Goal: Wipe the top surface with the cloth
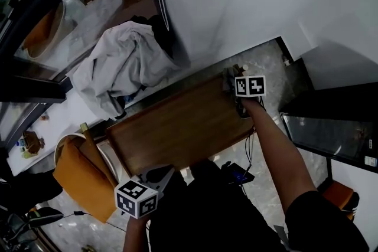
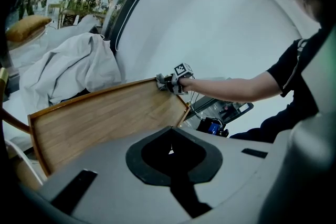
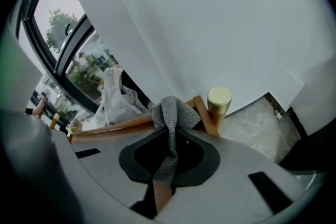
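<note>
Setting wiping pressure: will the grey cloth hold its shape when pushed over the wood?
Probably floppy: the cloth droops in folds from the right gripper, whose jaws are shut on it. Its open weave looks light and grippy, so it may bunch on the wooden top rather than slide flat.

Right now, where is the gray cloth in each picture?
Head view: cloth at the table's upper right corner.
Left gripper view: tiny cloth at the table's far corner.
Right gripper view: cloth in the middle, pinched between the jaws.
Shared landmark: the wooden table.
</note>
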{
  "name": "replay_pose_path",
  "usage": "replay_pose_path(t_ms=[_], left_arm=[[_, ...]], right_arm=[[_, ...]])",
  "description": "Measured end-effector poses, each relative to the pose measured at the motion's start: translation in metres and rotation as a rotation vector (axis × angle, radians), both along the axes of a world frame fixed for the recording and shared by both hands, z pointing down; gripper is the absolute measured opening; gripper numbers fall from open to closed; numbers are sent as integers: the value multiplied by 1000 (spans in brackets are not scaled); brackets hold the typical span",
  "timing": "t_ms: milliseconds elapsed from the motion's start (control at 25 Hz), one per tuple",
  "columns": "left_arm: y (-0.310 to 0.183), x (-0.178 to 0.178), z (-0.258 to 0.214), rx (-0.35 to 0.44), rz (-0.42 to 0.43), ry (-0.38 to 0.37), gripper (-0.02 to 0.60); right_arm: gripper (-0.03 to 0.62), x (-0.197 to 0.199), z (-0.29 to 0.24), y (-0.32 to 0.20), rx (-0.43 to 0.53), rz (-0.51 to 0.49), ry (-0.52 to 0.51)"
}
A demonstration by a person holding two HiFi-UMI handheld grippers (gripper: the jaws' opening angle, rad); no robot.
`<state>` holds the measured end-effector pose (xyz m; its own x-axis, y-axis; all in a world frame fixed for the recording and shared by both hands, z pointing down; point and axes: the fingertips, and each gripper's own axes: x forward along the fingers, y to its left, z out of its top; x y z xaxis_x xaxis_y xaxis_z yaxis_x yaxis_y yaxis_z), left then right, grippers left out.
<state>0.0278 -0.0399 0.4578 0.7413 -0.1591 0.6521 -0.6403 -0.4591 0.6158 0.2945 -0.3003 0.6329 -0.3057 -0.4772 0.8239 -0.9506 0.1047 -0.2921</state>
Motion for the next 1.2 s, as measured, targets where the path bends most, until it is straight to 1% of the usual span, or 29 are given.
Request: replay_pose_path(t_ms=[160, 280, 440, 480, 520, 600, 720, 800, 920, 1080, 1200], left_arm=[[8, -6, -3, 0, -16, 4, 11], [16, -15, -7, 5, -33, 2, 11], [24, -42, -12, 20, -83, 0, 11], [25, -53, -14, 25, -97, -6, 11], [27, -64, -15, 32, -112, -12, 11], [31, -89, -18, 41, -150, -20, 11], [40, -126, -19, 38, -203, -2, 11], [51, -147, -18, 31, -213, 7, 11], [69, -169, -15, 27, -207, 22, 11], [90, -192, -11, 18, -231, 47, 11], [105, -205, -11, 25, -237, 60, 11]], right_arm=[[37, 5, -2, -4, 15, 29, 66], [37, 7, -2, -4, 20, 65, 89], [35, 9, -4, 0, -3, 194, 57], [35, 4, -8, 2, -2, 211, 38], [35, -6, -14, 6, 5, 207, 10], [35, -46, -29, 20, 19, 142, -69], [35, -125, -46, 50, 32, 13, -145], [35, -181, -52, 73, 32, -41, -188], [35, -263, -57, 102, 28, -116, -263], [35, -372, -68, 132, 44, -235, -411], [35, -436, -65, 156, 35, -325, -445]])
